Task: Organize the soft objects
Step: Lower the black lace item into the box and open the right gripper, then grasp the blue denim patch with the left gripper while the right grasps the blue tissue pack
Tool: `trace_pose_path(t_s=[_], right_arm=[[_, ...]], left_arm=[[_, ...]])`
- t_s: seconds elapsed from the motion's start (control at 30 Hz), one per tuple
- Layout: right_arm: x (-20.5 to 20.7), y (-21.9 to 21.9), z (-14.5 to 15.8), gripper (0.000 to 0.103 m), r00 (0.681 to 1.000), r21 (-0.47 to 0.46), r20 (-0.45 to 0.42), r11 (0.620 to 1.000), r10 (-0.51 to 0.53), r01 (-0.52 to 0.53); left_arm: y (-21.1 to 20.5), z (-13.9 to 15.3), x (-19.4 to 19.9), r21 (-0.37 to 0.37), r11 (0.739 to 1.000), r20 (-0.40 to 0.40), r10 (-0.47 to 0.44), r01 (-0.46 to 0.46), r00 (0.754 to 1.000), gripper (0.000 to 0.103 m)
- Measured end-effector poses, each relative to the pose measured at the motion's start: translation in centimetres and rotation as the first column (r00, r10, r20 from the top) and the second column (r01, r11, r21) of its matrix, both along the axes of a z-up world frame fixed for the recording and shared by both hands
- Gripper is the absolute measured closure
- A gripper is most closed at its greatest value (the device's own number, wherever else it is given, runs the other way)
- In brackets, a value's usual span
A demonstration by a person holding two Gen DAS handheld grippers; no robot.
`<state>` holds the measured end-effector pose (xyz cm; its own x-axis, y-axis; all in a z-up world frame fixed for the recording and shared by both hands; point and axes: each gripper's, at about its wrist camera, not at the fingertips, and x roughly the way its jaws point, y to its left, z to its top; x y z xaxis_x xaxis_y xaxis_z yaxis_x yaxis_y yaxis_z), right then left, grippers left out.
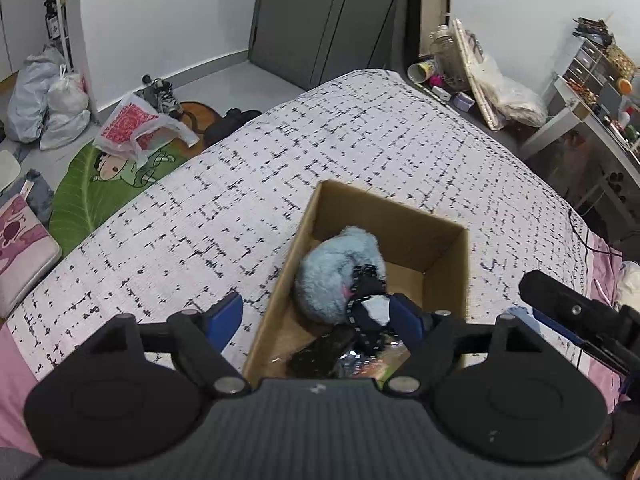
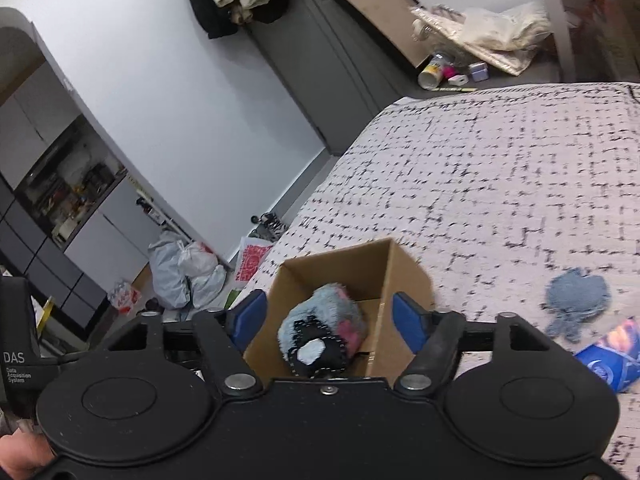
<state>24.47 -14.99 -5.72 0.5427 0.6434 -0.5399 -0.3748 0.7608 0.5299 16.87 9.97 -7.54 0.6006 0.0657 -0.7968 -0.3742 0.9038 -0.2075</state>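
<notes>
Patterned bed, cardboard box, blue plush inside

Black hand-held gripper, blue fingers, silver screws

White walls, a dark wardrobe, grey floor (bags heaped there), cluttered desk.

A blue packet at four o'clock is motion-blurred (print unreadable); the cardboard box's near end hides behind the left gripper.
</notes>
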Motion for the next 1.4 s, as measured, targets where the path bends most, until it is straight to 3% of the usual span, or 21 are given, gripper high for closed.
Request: trace_pose_path(t_s=[0.3, 0.5, 0.73, 0.93, 1.4], right_arm=[[0.7, -3.1, -0.7, 0.029, 0.994, -0.017, -0.085, 0.997, -0.076, 0.074], [1.2, -5.9, -1.6, 0.029, 0.970, -0.037, -0.161, 0.984, -0.180, 0.176], [1.6, -8.9, -3.8, 0.027, 0.894, -0.088, -0.279, 0.936, -0.351, 0.340], [1.4, -10.6, -4.4, 0.021, 0.840, -0.147, -0.278, 0.885, -0.466, 0.442], [1.5, -14.1, -8.5, 0.020, 0.702, -0.133, -0.450, 0.819, -0.551, 0.558]], left_arm=[[-3.1, 1.3, 0.8, 0.022, 0.999, 0.019, -0.037, 0.037, 0.999, 0.024], [-5.8, 1.9, 1.7, 0.027, 0.996, 0.026, -0.082, 0.081, 0.996, 0.024], [-8.9, 1.7, 3.1, 0.016, 0.993, 0.024, -0.115, 0.115, 0.993, 0.024], [-11.6, 1.4, 4.3, 0.017, 0.988, 0.016, -0.152, 0.152, 0.988, 0.024], [-16.8, -0.8, 7.5, -0.004, 0.977, -0.014, -0.215, 0.215, 0.977, 0.024]])
